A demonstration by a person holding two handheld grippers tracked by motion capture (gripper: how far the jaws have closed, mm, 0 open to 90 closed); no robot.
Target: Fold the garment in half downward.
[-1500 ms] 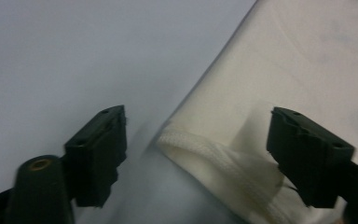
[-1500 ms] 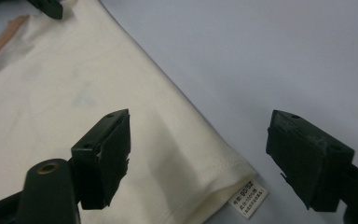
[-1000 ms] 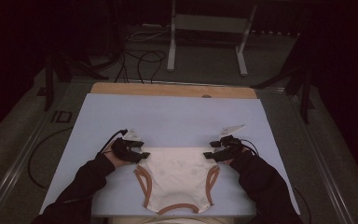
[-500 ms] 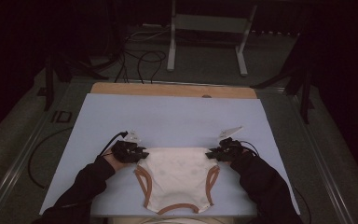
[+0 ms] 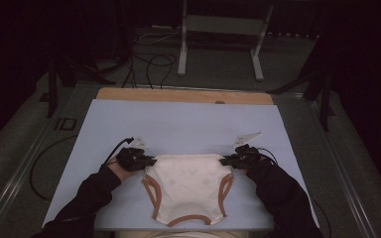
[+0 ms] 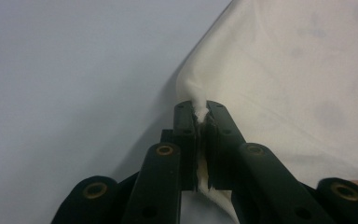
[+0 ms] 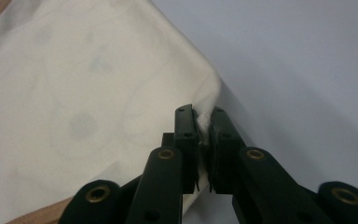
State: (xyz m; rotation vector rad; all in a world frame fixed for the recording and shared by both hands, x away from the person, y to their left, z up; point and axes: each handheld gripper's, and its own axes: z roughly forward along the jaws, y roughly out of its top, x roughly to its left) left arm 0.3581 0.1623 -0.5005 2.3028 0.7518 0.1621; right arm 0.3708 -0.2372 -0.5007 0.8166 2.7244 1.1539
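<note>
A cream baby bodysuit [image 5: 188,186] with brown trim lies flat on the pale blue mat [image 5: 188,124], near the front edge. My left gripper [image 5: 149,161] sits at its top left corner, and its jaws have just been closing; they now pinch the cream fabric [image 6: 200,112]. At the top right corner my right gripper [image 5: 225,161] has likewise just been closing, and cream cloth [image 7: 204,121] is squeezed between its jaws. Both forearms wear dark sleeves.
A wooden strip [image 5: 183,95] borders the mat's far edge. Beyond the table stand a metal frame [image 5: 218,34] and loose cables [image 5: 149,64] on the floor. Each gripper trails a black cable across the mat.
Both grippers have closed their jaws onto the bodysuit's upper corners. The hands have barely moved, and the garment lies as before.
</note>
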